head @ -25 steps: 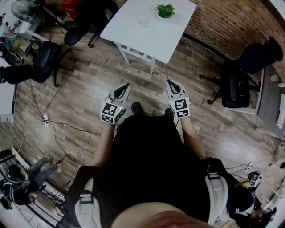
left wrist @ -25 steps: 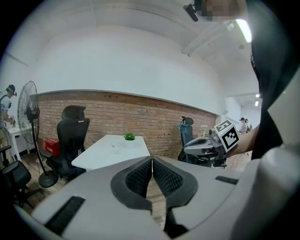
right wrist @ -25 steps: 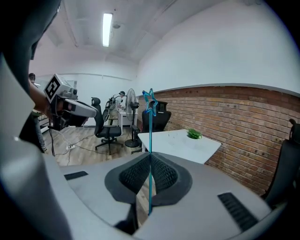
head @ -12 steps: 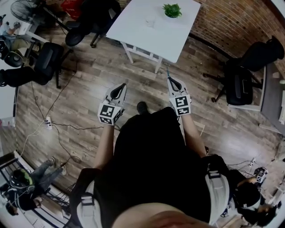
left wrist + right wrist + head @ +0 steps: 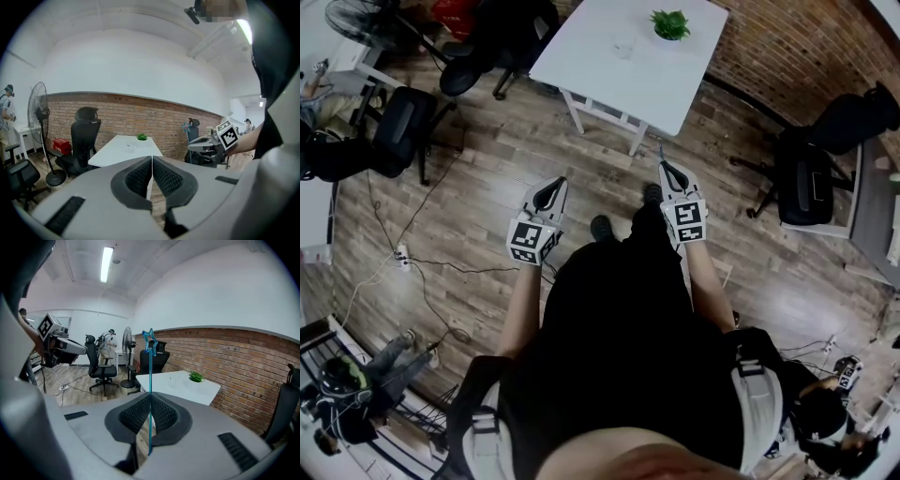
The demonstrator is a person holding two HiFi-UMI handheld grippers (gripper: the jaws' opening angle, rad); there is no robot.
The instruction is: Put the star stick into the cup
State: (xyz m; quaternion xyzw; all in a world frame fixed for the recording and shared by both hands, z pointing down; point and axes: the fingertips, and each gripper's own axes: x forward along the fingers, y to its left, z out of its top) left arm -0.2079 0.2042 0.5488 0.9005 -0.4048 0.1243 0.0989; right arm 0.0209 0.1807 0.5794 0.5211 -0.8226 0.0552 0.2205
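Note:
A thin blue star stick (image 5: 150,380) stands upright between the jaws of my right gripper (image 5: 150,398), which is shut on it; its star tip (image 5: 150,341) rises well above the pads. In the head view the right gripper (image 5: 669,172) is held over the wooden floor, short of the white table (image 5: 591,66). A small clear cup (image 5: 624,45) stands on that table near a green plant (image 5: 671,23). My left gripper (image 5: 547,193) hangs level with the right one, shut with nothing between its pads (image 5: 140,176). From the left gripper view the cup (image 5: 131,146) looks far off.
Black office chairs stand left (image 5: 403,127) and right (image 5: 806,173) of the table. A brick wall (image 5: 787,47) runs behind it. Cables and a power strip (image 5: 398,255) lie on the floor at the left. A standing fan (image 5: 40,117) is at the far left.
The person has stepped toward the table, one foot now forward. Both grippers kept their pose, the right still holding the stick.

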